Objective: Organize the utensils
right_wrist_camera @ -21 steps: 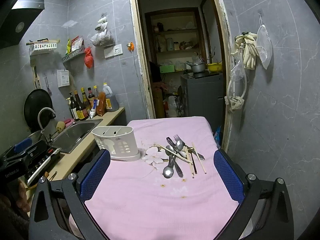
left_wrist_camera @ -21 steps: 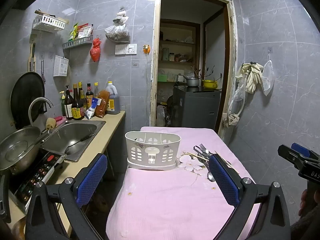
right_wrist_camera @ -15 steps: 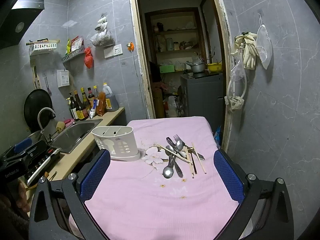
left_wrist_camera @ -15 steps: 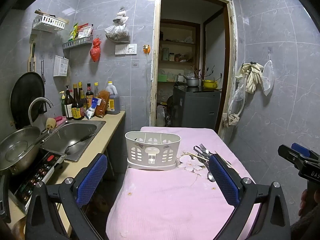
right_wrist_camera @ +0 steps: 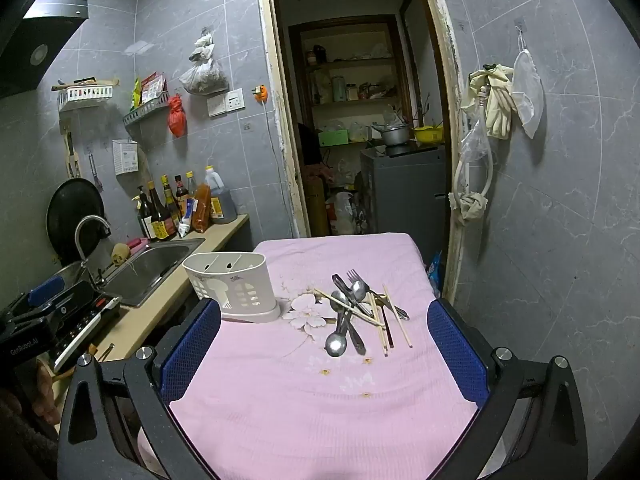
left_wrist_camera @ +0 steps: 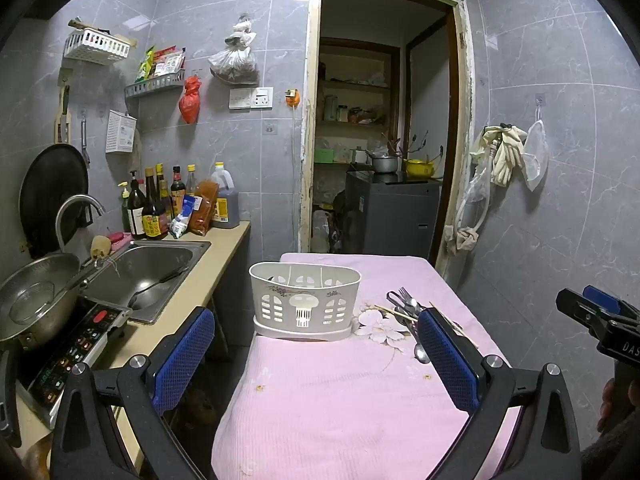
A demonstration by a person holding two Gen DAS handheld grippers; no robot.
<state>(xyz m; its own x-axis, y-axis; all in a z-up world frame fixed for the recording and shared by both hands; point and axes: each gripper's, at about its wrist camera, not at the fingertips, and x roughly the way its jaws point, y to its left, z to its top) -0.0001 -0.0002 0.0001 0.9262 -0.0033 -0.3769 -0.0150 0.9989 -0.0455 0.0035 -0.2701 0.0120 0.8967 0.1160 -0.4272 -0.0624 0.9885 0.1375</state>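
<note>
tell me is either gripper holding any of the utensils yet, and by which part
Nothing is held. The left gripper and right gripper are both open and empty; the utensils lie on the pink cloth.

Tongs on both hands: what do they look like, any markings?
Both tongs, left and right, match: black angular plastic arms with triangular cut-outs and silver screw heads, with blue mesh-textured pads on the fingers. White lettering reads "GenRobot.AI" on the left body; the right body shows partial "DAS". A dark sleeve shows.
</note>
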